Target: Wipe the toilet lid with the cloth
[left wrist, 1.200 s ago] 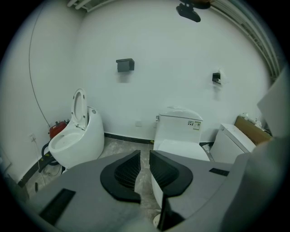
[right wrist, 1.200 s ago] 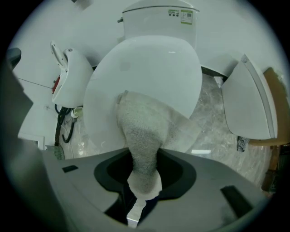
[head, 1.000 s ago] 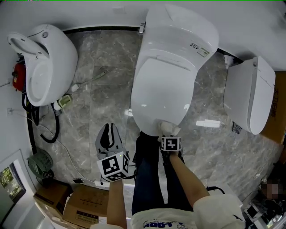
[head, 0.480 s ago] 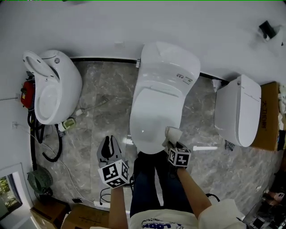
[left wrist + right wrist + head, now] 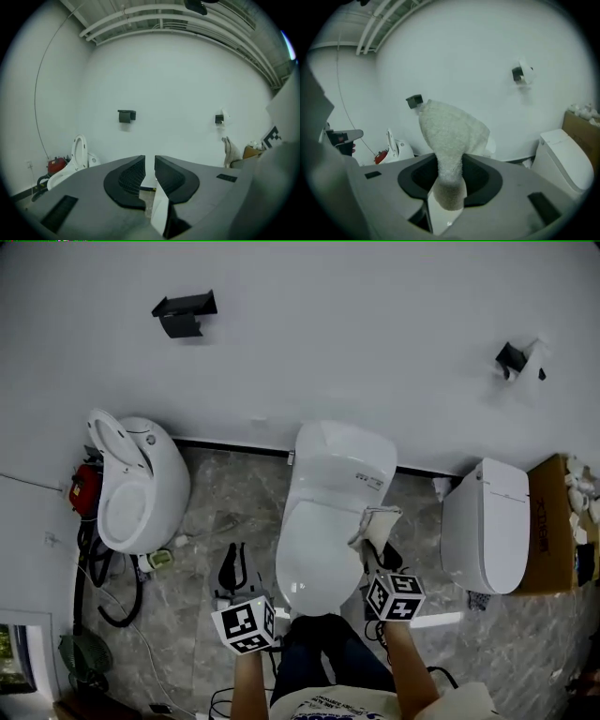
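The middle white toilet has its lid (image 5: 321,545) down, seen in the head view at centre. A pale terry cloth (image 5: 377,522) hangs at the lid's right edge, pinched in my right gripper (image 5: 374,547). In the right gripper view the cloth (image 5: 451,133) stands up out of the right gripper (image 5: 450,174), whose jaws are shut on it. My left gripper (image 5: 232,570) hovers over the floor left of the toilet's front; in its own view the left gripper (image 5: 149,171) has its jaws almost together with nothing between them.
A second toilet (image 5: 141,491) with its seat raised stands at the left, beside a red item (image 5: 82,491) and dark cables (image 5: 111,592). A third toilet (image 5: 483,526) and a cardboard box (image 5: 555,521) are at the right. Two black holders (image 5: 183,313) (image 5: 514,359) hang on the wall.
The head view has swung up and now takes in much more wall. My right gripper carried the cloth from the lid's front edge up to its right side. The left gripper stayed near the floor.
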Demonstrator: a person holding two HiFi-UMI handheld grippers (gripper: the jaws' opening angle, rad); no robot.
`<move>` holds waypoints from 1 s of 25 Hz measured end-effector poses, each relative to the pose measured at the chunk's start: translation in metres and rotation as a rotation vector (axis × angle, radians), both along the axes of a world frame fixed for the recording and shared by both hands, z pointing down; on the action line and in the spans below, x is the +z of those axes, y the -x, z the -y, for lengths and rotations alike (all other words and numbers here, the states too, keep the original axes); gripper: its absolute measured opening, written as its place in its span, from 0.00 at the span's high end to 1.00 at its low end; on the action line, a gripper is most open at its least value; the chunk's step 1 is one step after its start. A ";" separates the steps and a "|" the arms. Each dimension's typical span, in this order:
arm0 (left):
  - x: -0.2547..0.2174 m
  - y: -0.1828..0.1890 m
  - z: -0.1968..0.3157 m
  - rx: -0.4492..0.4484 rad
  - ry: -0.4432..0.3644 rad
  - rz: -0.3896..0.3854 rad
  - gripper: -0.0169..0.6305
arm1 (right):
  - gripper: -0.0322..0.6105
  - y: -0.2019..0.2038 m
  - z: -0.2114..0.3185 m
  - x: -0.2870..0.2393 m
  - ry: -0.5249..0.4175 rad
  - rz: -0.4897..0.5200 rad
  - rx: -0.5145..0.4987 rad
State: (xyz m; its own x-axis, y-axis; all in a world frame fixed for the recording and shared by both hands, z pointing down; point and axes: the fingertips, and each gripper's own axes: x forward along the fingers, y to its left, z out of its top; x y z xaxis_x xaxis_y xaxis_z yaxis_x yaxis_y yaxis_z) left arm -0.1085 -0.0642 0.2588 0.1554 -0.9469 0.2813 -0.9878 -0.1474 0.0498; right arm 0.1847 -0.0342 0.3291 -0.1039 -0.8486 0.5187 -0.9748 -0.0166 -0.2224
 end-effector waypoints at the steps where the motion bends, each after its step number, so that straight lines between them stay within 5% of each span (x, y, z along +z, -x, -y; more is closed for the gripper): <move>1: -0.016 -0.004 0.000 0.004 -0.022 0.003 0.87 | 0.73 -0.001 0.003 -0.025 -0.047 -0.016 -0.011; 7: -0.108 -0.020 -0.004 0.014 -0.141 -0.021 0.87 | 0.73 -0.006 0.008 -0.162 -0.316 -0.115 -0.037; 13: -0.186 -0.028 -0.017 0.010 -0.279 -0.009 0.87 | 0.73 -0.006 -0.002 -0.255 -0.490 -0.177 -0.063; 25: -0.242 -0.022 -0.039 -0.005 -0.379 -0.005 0.87 | 0.74 0.015 -0.008 -0.303 -0.601 -0.169 -0.095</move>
State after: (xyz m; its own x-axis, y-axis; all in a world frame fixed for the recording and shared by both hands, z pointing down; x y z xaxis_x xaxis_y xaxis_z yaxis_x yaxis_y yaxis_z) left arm -0.0864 -0.0253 0.0169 0.1507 -0.9844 -0.0904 -0.9885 -0.1511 -0.0025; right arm 0.1697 -0.0264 0.0263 -0.1513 -0.9880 -0.0303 -0.9884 0.1516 -0.0085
